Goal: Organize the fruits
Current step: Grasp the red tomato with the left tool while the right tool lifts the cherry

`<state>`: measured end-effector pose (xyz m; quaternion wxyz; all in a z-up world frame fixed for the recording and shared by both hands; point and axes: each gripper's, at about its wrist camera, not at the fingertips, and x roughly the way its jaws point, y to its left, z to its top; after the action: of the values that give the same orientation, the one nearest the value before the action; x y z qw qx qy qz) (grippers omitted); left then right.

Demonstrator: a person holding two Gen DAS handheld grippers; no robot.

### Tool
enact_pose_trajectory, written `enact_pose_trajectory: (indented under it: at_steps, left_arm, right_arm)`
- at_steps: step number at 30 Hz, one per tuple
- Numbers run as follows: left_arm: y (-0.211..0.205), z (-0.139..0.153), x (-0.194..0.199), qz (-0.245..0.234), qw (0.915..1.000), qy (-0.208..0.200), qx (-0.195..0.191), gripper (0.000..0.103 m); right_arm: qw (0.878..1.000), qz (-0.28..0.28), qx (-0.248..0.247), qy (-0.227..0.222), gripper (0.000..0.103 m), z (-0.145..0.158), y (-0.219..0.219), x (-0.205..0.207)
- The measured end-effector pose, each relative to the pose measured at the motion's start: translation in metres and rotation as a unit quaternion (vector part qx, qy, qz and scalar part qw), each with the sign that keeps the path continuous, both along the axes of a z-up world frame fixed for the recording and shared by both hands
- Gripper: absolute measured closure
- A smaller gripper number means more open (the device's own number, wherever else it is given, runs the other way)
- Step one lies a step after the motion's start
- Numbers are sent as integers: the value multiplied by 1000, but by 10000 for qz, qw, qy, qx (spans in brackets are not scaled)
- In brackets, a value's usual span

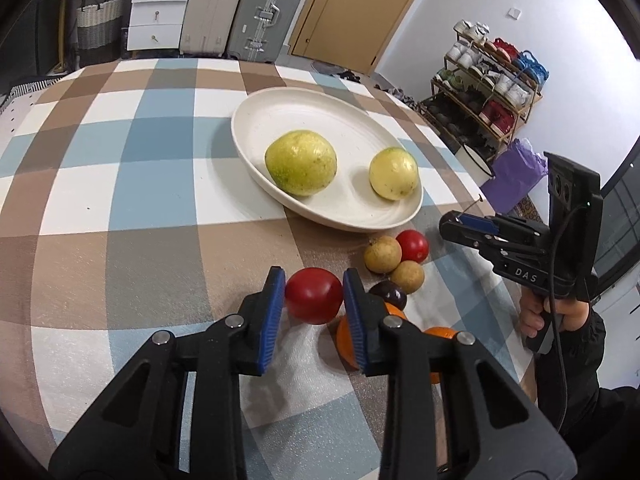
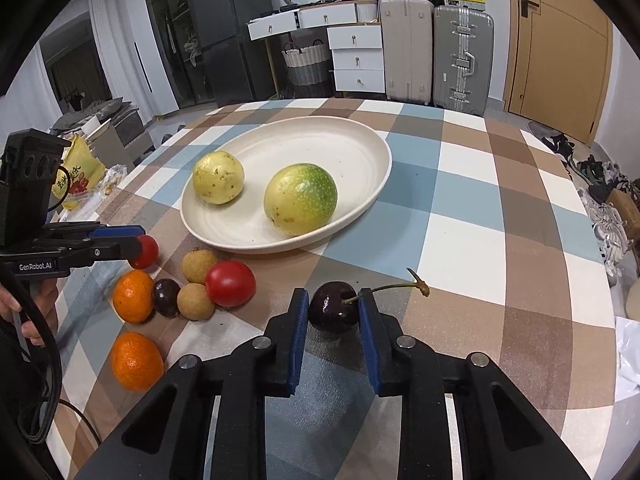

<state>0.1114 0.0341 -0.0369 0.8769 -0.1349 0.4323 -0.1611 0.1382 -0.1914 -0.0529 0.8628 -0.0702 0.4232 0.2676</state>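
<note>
Both wrist cams close, tilted down over table; shared: plate (image 1: 280, 100) (image 2: 360, 128), fruit pile.

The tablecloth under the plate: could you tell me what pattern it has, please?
The tablecloth is a large check of blue, brown and white squares, clearest in the right wrist view.

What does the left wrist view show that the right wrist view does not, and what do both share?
Only the left wrist view: a wooden shoe rack and the left gripper shut on a small red tomato.

Only the right wrist view: a dark fridge and the right gripper shut on a dark stemmed cherry.

Both: the cream oval plate holding two yellow-green round fruits, the checked tablecloth, and grey suitcases.
</note>
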Motion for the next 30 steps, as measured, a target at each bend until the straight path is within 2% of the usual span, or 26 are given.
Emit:
enact_pose_trajectory:
  at_steps: [4, 6, 8, 14, 22, 25, 27, 29, 30]
  left_arm:
    - [5, 4, -2, 51, 9999, -101, -115, 76]
    - [7, 7, -3, 73, 9997, -157, -155, 85]
    - [9, 9, -3, 84, 9996, -181, -209, 85]
    - [6, 0, 0, 36, 10000, 39, -47, 84]
    - [5, -4, -1, -17, 9996, 243, 165, 74]
    - [0, -10, 0, -54, 9988, 359, 336, 67]
    - [-5, -12, 0, -93, 9985, 347, 411, 67]
    - [-8, -11, -1, -142, 9985, 273, 450, 74]
    - [-10, -10, -2, -170, 9985, 247, 455, 74]
  right_arm:
    - [9999, -13, 126, -57, 78, 4, -2, 0]
    - [9998, 5, 170, -90, 78, 6, -2, -1]
    - [9997, 30, 203, -93, 78, 8, -1, -2]
    - [9998, 44, 156, -73, 78, 6, 0, -2]
    - [9999, 39, 148, -74, 78, 6, -1, -3]
    - [9999, 42, 150, -73, 78, 6, -1, -3]
    - [9999, 33, 151, -77, 78, 6, -1, -3]
    - [9998, 34, 162, -84, 78, 7, -2, -3]
    - [9998, 29, 165, -92, 78, 7, -2, -3]
